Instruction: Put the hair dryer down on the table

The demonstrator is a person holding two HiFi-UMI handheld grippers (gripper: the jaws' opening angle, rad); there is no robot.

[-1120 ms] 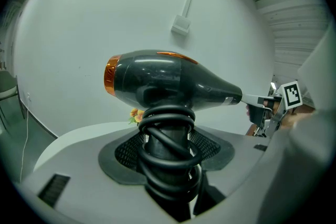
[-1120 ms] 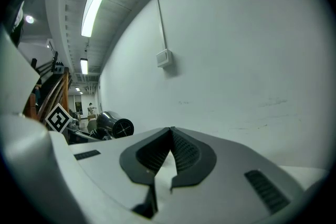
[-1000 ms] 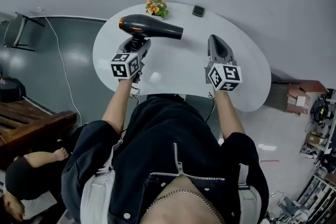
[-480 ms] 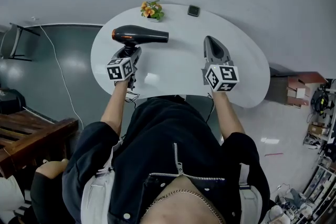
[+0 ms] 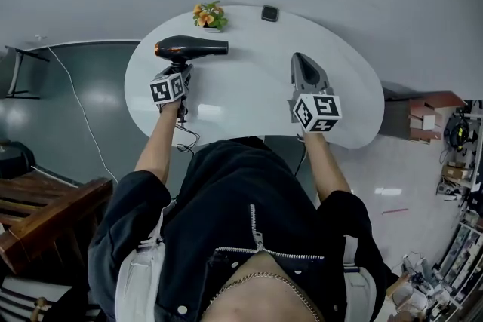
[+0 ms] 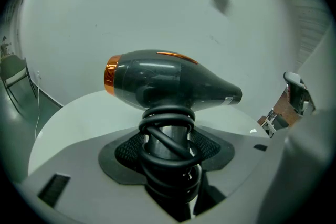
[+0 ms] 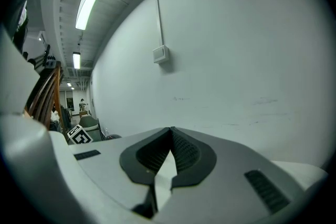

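A black hair dryer [image 5: 189,48] with an orange rear ring hangs over the far left part of the white oval table [image 5: 249,98], barrel pointing right. My left gripper [image 5: 183,75] is shut on its handle. In the left gripper view the dryer [image 6: 168,81] stands upright above the jaws. Its handle, wound with black cord [image 6: 168,139], sits clamped between the pads of the left gripper [image 6: 168,150]. My right gripper [image 5: 300,60] hovers over the table's middle right, shut and holding nothing. The right gripper view shows that gripper [image 7: 170,132] with its pads pressed together.
A small pot of flowers [image 5: 209,15] and a small dark object [image 5: 269,13] sit at the table's far edge. Dark wooden furniture [image 5: 45,207] stands on the floor at the left. A thin cable [image 5: 75,109] trails there too. Cardboard boxes [image 5: 423,113] lie to the right.
The left gripper has carried the dryer to the left and farther from the head camera, toward the table's left part. The right gripper has hardly moved.
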